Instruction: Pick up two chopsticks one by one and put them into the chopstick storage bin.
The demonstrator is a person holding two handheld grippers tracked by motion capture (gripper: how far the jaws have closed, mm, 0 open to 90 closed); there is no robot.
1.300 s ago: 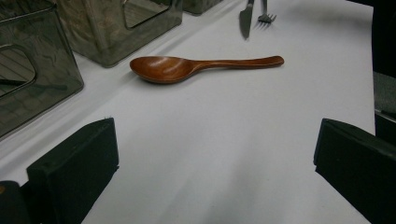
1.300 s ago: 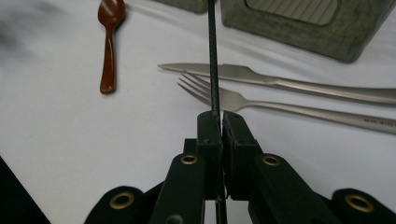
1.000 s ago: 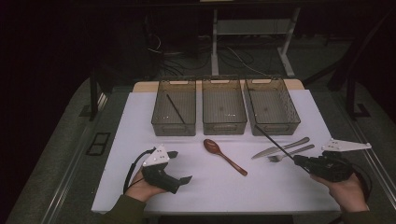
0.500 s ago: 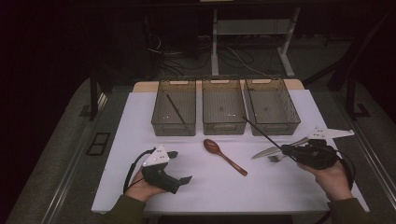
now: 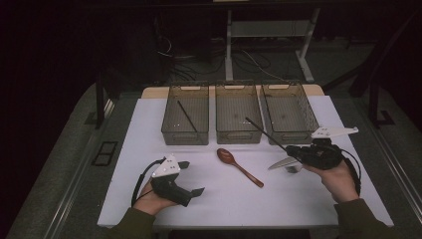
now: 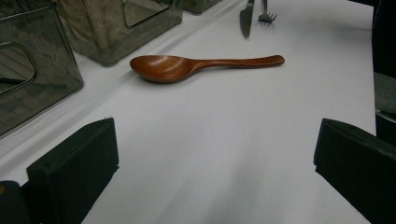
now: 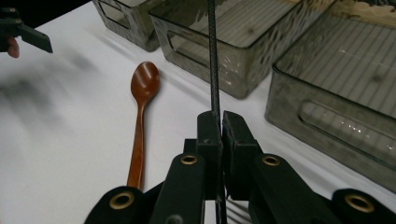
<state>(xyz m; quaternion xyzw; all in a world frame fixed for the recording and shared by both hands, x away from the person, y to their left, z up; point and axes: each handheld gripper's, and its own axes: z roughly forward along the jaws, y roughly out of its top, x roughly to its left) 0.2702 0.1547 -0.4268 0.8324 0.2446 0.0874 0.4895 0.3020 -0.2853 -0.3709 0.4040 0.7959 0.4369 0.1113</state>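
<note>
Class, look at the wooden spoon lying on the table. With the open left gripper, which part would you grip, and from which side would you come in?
Grip the spoon at mid-handle, probably from above, jaws set across it. The handle is narrow and straight and lies flat, with bare table on both sides; the bowl is wider and rounded. The open left gripper rests nearby.

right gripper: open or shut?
Shut on the black chopstick: in the right gripper view the right gripper has both jaws pressed against the stick, no gap.
</note>
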